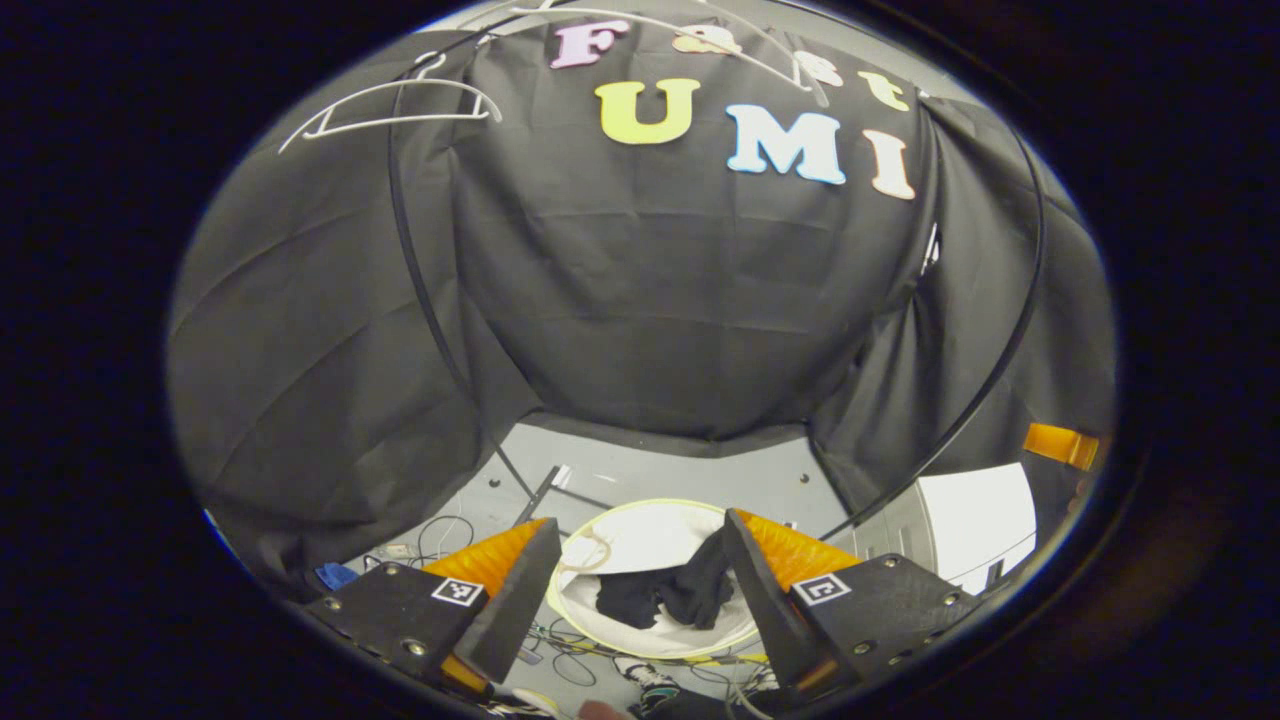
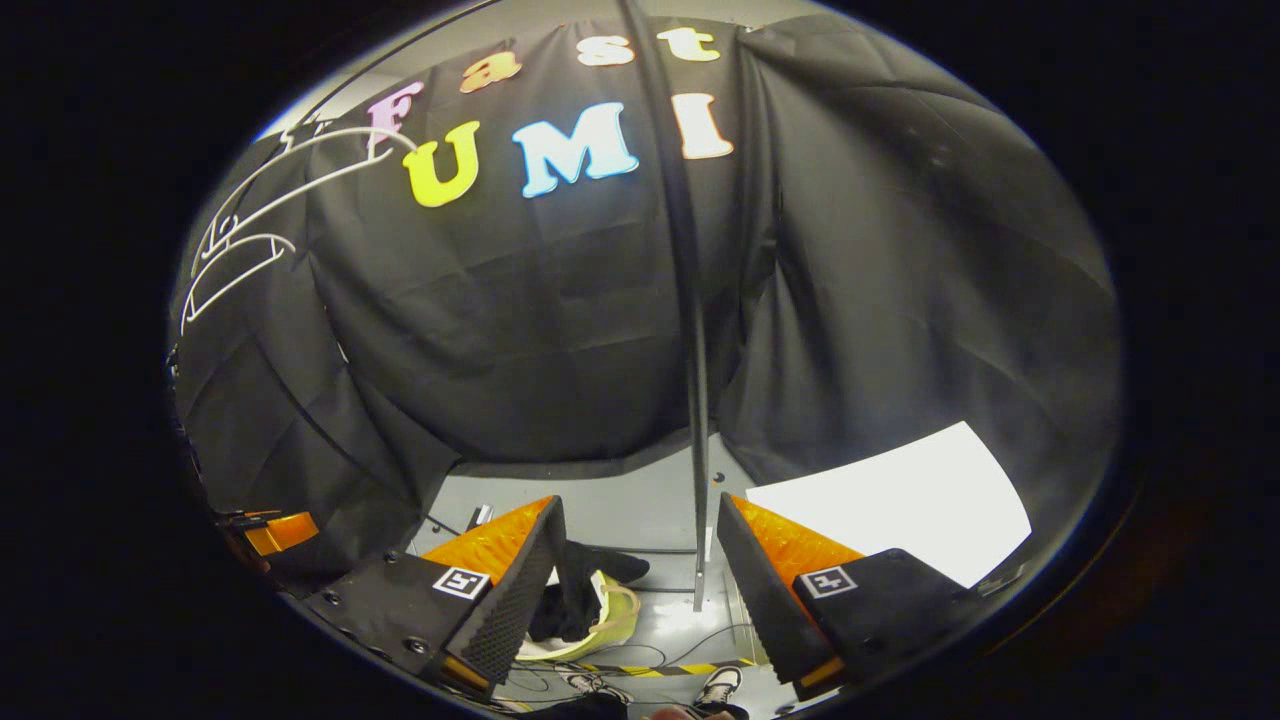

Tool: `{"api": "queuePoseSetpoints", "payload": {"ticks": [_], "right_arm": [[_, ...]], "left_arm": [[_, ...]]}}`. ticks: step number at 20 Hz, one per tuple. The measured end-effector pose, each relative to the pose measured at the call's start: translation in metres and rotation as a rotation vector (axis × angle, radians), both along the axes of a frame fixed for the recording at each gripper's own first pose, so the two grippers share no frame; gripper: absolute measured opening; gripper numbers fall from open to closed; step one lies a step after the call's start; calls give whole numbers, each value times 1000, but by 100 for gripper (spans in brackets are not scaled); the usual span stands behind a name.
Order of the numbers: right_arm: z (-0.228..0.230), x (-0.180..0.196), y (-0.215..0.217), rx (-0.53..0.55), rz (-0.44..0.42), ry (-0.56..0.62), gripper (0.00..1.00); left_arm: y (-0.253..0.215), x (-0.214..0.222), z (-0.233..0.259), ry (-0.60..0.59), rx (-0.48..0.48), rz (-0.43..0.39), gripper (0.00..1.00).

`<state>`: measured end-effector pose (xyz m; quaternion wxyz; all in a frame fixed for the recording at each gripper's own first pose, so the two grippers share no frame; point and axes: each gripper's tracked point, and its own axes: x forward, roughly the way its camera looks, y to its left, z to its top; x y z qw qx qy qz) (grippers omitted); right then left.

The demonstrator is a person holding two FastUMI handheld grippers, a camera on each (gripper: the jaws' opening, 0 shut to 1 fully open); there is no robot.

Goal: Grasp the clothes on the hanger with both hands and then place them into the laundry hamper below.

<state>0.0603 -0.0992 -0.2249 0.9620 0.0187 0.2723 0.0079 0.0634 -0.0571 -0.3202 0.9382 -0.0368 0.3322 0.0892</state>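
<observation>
Laundry hamper (image 1: 640,640) sits on the grey floor (image 1: 690,475) below, round, white lining with a pale yellow-green rim. Inside it — dark clothes (image 1: 665,592), a crumpled black bundle lying near the middle and right of the opening, one fold reaching up toward the rim. A thin loop handle lies on the lining at the left. In the right gripper view the hamper (image 2: 612,618) shows low and left of centre, partly hidden behind the left finger, with the black clothes (image 2: 580,590) draped over its near edge and spilling outward.

Left gripper (image 1: 640,590) points down and forward over the hamper, fingers spread wide apart, nothing between them — the hamper opening is framed in the gap. Right gripper (image 2: 635,590) is also tilted down toward the floor, fingers wide apart and empty, with a black upright pole (image 2: 690,330) running through the gap farther off.

White hangers (image 1: 395,108) hang bare at the upper left in the left gripper view; in the right gripper view several bare hangers (image 2: 250,235) show at the far left. A white sheet (image 2: 900,505) lies on the floor to the right. Cables (image 1: 440,535) trail on the floor by the hamper. Shoes (image 2: 715,685) of the person show at the bottom edge. The other gripper's orange part (image 2: 280,530) shows at the far left of the right gripper view.
</observation>
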Motion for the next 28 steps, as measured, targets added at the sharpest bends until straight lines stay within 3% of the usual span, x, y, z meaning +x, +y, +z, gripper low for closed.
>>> {"api": "queuePoseSetpoints", "payload": {"ticks": [8, 13, 17, 21, 27, 28], "right_arm": [[66, 8, -72, -55, -22, -257, 93], [126, 11, -91, 6, -75, -392, 96], [174, 12, -92, 8, -129, -516, 93], [210, 2, -75, 55, -149, -554, 93], [244, -25, -63, 23, -217, -612, 96], [247, -31, -61, 32, -227, -617, 92]], "left_arm": [[-82, 16, 156, -323, 48, 18, 94], [-115, 15, 262, -574, 124, -15, 94], [-126, 6, 311, -640, 124, -45, 94], [-121, -3, 368, -720, 92, -69, 94], [-83, -10, 370, -701, 69, -55, 94], [-77, -10, 364, -690, 54, -54, 94]]}}
